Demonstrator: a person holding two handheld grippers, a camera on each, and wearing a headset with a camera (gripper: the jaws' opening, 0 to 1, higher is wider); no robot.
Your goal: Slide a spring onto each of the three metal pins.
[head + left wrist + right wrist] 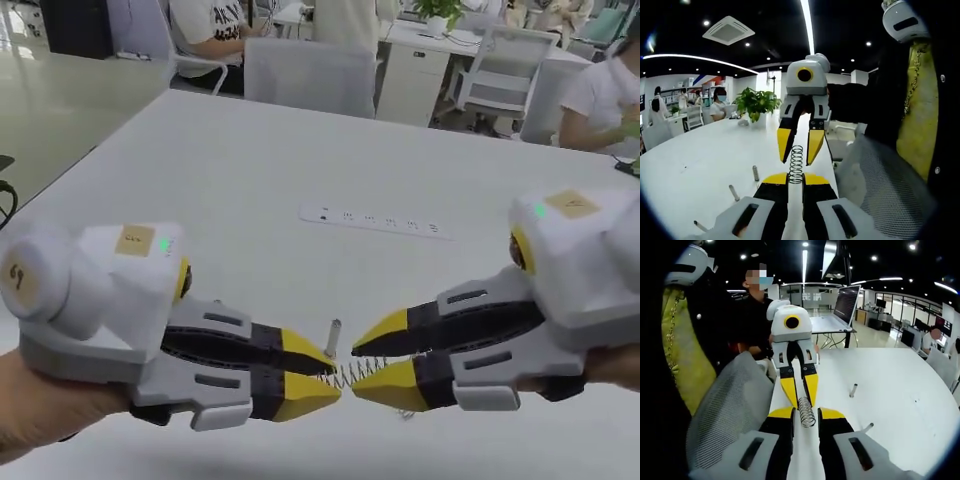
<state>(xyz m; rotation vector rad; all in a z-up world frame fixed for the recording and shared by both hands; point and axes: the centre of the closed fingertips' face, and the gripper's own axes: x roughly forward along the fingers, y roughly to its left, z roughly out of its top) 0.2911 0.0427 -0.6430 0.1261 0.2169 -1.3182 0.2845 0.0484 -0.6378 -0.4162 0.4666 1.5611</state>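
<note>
Step in hand: the spring (796, 162) is held off the counter (250, 170) between the two gripper tips; I judge it is being lined up for the nearest pin (333, 338).
Left gripper (336, 380): jaws pressed nearly together, pinching one end of the spring.
Right gripper (355, 370): jaws spread, one to either side of the spring's other end; whether its pads touch the coils I cannot tell.
Pins: the nearest stands upright just behind the tips and is bare. In the left gripper view two more bare pins (733, 192) (700, 226) sit further along the counter.
Doing it well: keep the pinch at the very end coil so the bore stays open. Turn the spring's axis in line with the pin and bring the free end down over the pin's top before letting go. The right gripper can steady the coils, but a squeeze would bend them.
Edges: the counter's edge runs close beside the grippers in both gripper views, with a mesh chair back (725, 405) just past it. A dropped spring could roll off there.
Open room: bare counter lies beyond the pins as far as the power strip (370, 220).
</note>
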